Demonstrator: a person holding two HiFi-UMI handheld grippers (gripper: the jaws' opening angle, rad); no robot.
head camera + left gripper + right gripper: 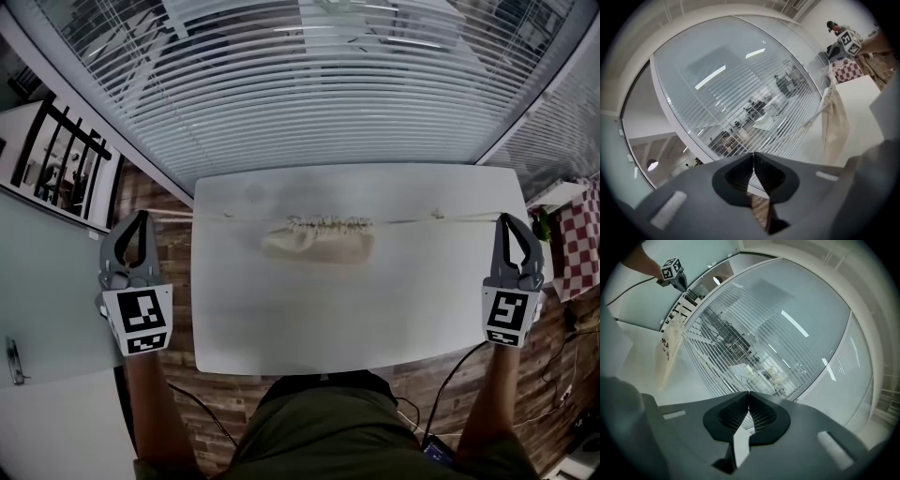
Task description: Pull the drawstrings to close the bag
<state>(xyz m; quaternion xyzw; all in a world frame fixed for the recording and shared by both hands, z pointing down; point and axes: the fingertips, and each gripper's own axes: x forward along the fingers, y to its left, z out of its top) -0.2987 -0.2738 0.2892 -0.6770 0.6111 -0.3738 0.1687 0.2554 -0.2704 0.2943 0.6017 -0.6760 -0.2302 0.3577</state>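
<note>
Pulling stage, apparently near done: left gripper and right gripper, jaws pinching taut white drawstrings, flank the cinched beige cloth bag; next, probably one last outward tug.

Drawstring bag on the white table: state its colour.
Beige, plain cloth bag; head view shows it best.

The left forearm and right forearm reach forward, spread wide apart. The left claw and right claw point ahead, tilted slightly down. Each claw's jaws are pressed together at the tips, each nipping one end of a taut drawstring.
</note>
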